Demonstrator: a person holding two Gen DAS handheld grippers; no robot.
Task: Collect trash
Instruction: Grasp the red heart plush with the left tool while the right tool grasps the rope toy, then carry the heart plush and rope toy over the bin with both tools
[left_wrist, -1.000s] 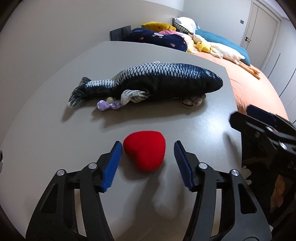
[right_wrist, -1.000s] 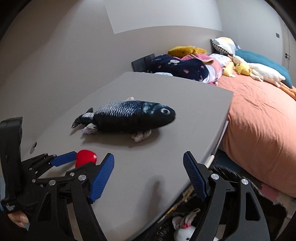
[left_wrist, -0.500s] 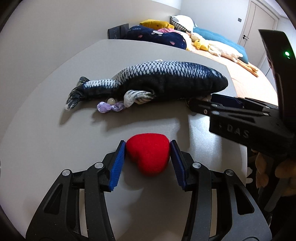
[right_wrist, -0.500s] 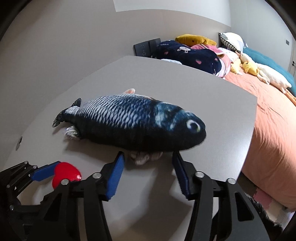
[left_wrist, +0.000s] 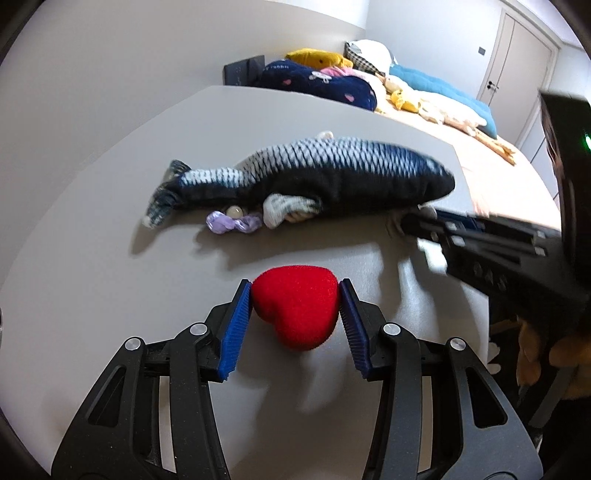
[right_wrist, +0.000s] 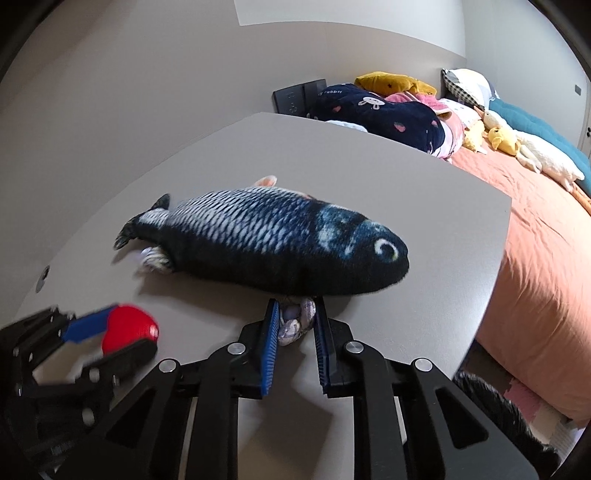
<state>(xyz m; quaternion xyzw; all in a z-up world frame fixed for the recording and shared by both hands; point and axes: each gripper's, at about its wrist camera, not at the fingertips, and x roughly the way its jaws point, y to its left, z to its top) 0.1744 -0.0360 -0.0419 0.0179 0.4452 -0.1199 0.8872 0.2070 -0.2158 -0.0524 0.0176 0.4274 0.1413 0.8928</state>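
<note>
On the grey table (left_wrist: 92, 266), the left gripper (left_wrist: 295, 295) pinches a red heart-shaped cushion (left_wrist: 295, 314) near the table's front edge, both blue pads pressed against its sides. The right gripper (right_wrist: 295, 314) is closing its jaws on a small pale crumpled wad (right_wrist: 293, 321) that lies half under the belly of a plush fish (right_wrist: 266, 240), toward the table's right edge; the pads touch it. A purple scrap (left_wrist: 231, 223) lies against the fish near its tail.
</note>
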